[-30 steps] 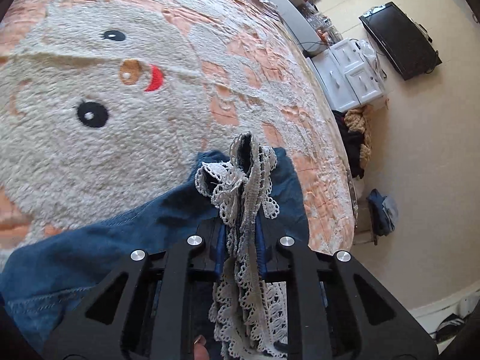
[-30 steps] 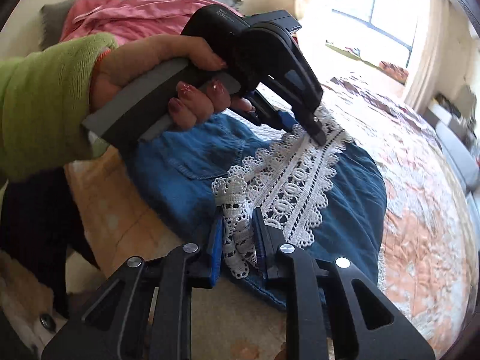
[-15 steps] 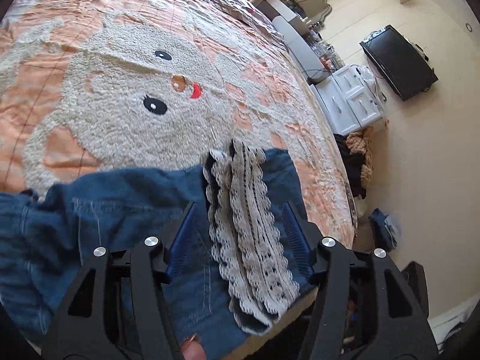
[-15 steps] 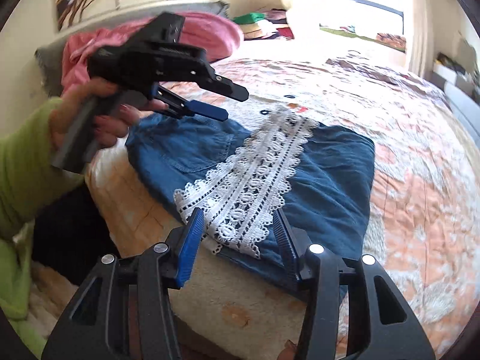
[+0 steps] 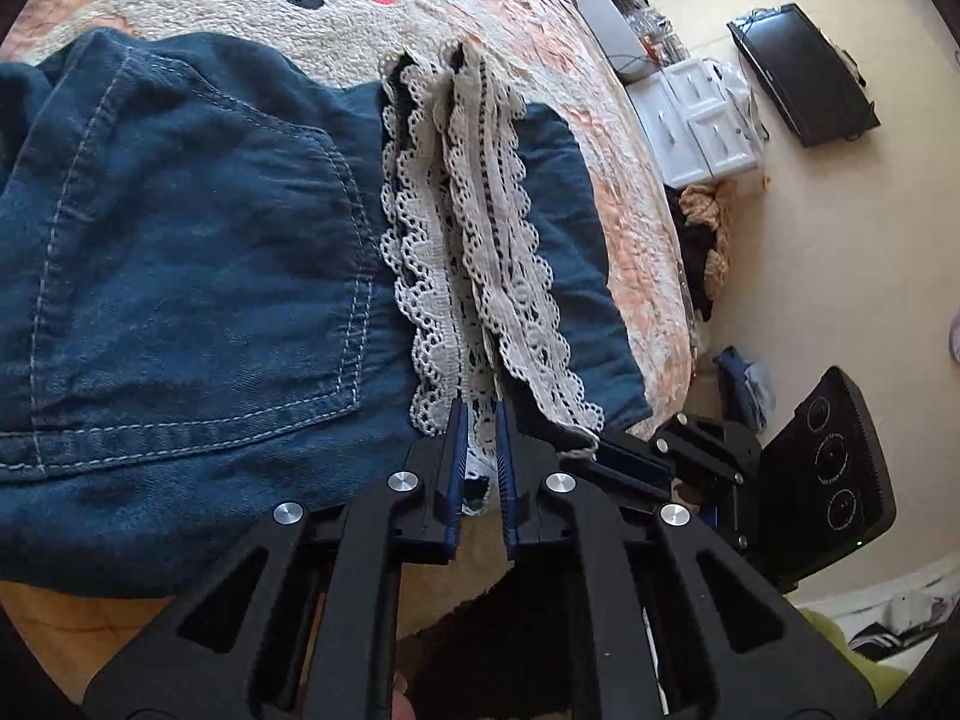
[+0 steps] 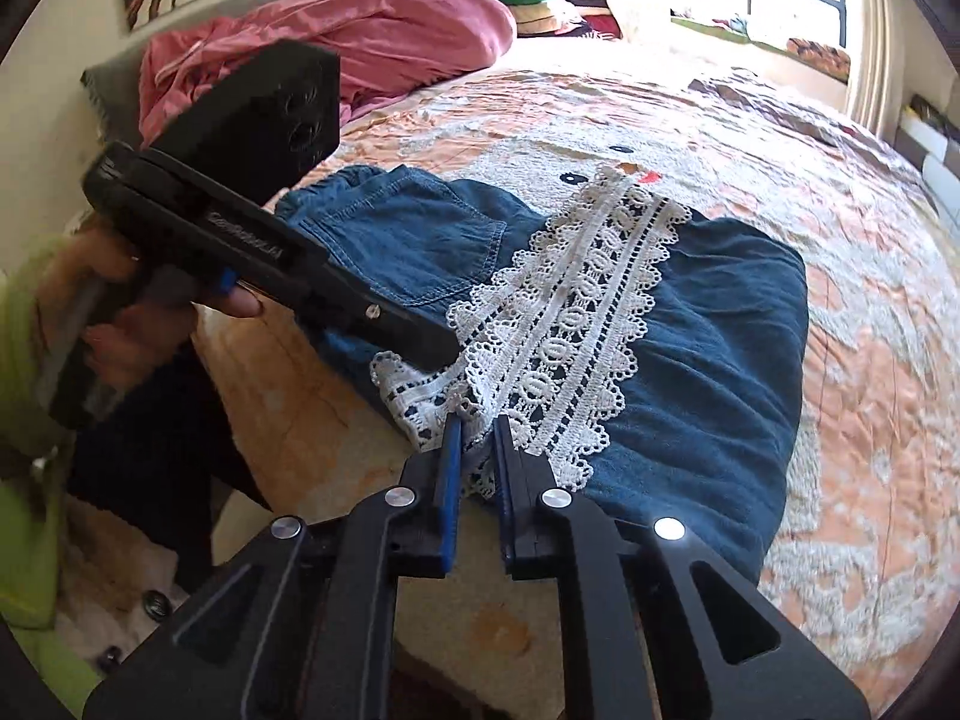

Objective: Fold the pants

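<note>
The blue denim pants [image 5: 180, 276] lie folded on the bed near its front edge, with a white lace hem [image 5: 480, 222] lying across the top. My left gripper [image 5: 480, 414] is shut on the near end of the lace. My right gripper [image 6: 477, 426] is shut on the lace hem [image 6: 576, 324] of the pants [image 6: 708, 360] just beside it. The right gripper also shows in the left wrist view [image 5: 606, 456], and the left gripper in the right wrist view [image 6: 444, 354], both at the same lace end.
The bed has a peach quilt [image 6: 870, 276] with a fluffy white cartoon face. A pink blanket [image 6: 360, 30] is heaped at the headboard. White drawers [image 5: 702, 120], a black TV [image 5: 804, 78] and clothes lie on the floor to the right of the bed.
Both grippers were shut on the lace, opened and let it drop onto the pants, and have now closed again on the near end of the lace.
</note>
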Available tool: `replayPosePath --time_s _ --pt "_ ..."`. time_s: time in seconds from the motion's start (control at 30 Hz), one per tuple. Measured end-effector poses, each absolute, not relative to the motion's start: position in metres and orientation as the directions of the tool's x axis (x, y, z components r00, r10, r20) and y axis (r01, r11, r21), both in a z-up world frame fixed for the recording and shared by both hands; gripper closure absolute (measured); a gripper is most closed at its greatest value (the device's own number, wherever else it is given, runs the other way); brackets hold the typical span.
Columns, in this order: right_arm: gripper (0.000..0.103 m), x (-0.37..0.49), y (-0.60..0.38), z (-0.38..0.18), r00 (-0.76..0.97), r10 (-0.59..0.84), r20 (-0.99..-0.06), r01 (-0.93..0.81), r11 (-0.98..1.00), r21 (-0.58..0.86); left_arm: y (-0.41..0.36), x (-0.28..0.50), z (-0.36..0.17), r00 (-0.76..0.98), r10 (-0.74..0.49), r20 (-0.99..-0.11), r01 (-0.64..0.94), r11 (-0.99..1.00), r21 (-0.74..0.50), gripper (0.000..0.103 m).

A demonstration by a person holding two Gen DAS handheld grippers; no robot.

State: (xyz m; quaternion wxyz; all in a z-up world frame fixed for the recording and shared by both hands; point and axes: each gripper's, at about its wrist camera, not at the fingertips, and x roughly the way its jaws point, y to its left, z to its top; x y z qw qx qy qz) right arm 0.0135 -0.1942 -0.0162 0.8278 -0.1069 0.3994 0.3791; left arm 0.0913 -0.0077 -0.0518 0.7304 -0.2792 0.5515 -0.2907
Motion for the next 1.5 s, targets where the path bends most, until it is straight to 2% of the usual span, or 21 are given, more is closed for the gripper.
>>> replayPosePath --time_s 0.1,0.37,0.5,0.67,0.77,0.83,0.87,1.0,1.07,1.17,1.23,1.27,1.3,1.33,1.4,1.5 --pt "0.094 0.014 -0.196 -0.008 0.396 0.555 -0.731 -0.704 0.695 0.146 0.002 0.091 -0.039 0.274 -0.737 -0.619 0.129 0.665 -0.735 0.099" --pt "0.093 0.022 -0.169 -0.008 0.374 0.595 -0.712 -0.711 0.676 0.192 0.02 0.106 -0.019 0.349 -0.686 -0.638 0.124 0.708 -0.695 0.099" --pt "0.093 0.022 -0.157 -0.035 0.353 0.546 -0.76 -0.706 0.688 0.167 0.005 0.125 -0.012 0.335 -0.694 -0.638 0.166 0.71 -0.685 0.099" --pt "0.09 0.017 -0.162 -0.041 0.374 0.566 -0.735 -0.683 0.704 0.195 -0.025 0.162 -0.01 0.312 -0.68 -0.664 0.225 0.732 -0.643 0.094" --pt "0.082 0.01 -0.162 -0.041 0.381 0.569 -0.729 -0.687 0.701 0.189 -0.036 0.18 -0.034 0.264 -0.614 -0.744 0.206 0.789 -0.579 0.09" --pt "0.065 0.006 -0.168 -0.036 0.361 0.595 -0.718 -0.691 0.688 0.223 -0.036 0.183 -0.052 0.23 -0.611 -0.758 0.182 0.792 -0.583 0.09" --pt "0.064 0.005 -0.173 -0.03 0.353 0.62 -0.701 -0.685 0.682 0.258 -0.035 0.183 -0.054 0.236 -0.62 -0.748 0.183 0.785 -0.592 0.09" --pt "0.063 0.004 -0.195 -0.01 0.417 0.665 -0.62 -0.643 0.698 0.316 -0.025 0.182 -0.058 0.235 -0.653 -0.72 0.165 0.757 -0.632 0.091" --pt "0.063 0.011 -0.191 -0.017 0.397 0.651 -0.647 -0.637 0.703 0.316 -0.024 0.182 -0.058 0.236 -0.65 -0.723 0.166 0.76 -0.629 0.091" --pt "0.062 0.021 -0.171 -0.046 0.327 0.559 -0.762 -0.635 0.727 0.261 -0.027 0.18 -0.057 0.239 -0.643 -0.727 0.178 0.766 -0.618 0.091" --pt "0.06 0.021 -0.17 -0.045 0.356 0.567 -0.742 -0.634 0.73 0.254 -0.025 0.179 -0.057 0.241 -0.648 -0.722 0.181 0.761 -0.623 0.09" --pt "0.059 0.021 -0.171 -0.043 0.351 0.574 -0.74 -0.633 0.728 0.264 -0.024 0.177 -0.055 0.237 -0.657 -0.716 0.185 0.754 -0.63 0.087" --pt "0.057 0.022 -0.173 -0.038 0.343 0.587 -0.733 -0.631 0.722 0.283 -0.022 0.175 -0.051 0.237 -0.668 -0.705 0.193 0.744 -0.64 0.078" --pt "0.055 0.023 -0.177 -0.034 0.331 0.601 -0.728 -0.627 0.717 0.306 -0.02 0.171 -0.045 0.244 -0.678 -0.693 0.204 0.735 -0.647 0.061" --pt "0.053 0.025 -0.186 -0.023 0.329 0.623 -0.71 -0.619 0.71 0.336 -0.012 0.158 -0.027 0.286 -0.657 -0.697 0.229 0.754 -0.616 0.042" --pt "0.044 0.026 -0.199 -0.005 0.383 0.611 -0.693 -0.605 0.733 0.312 0.006 0.135 -0.001 0.367 -0.58 -0.727 0.243 0.814 -0.527 0.036"
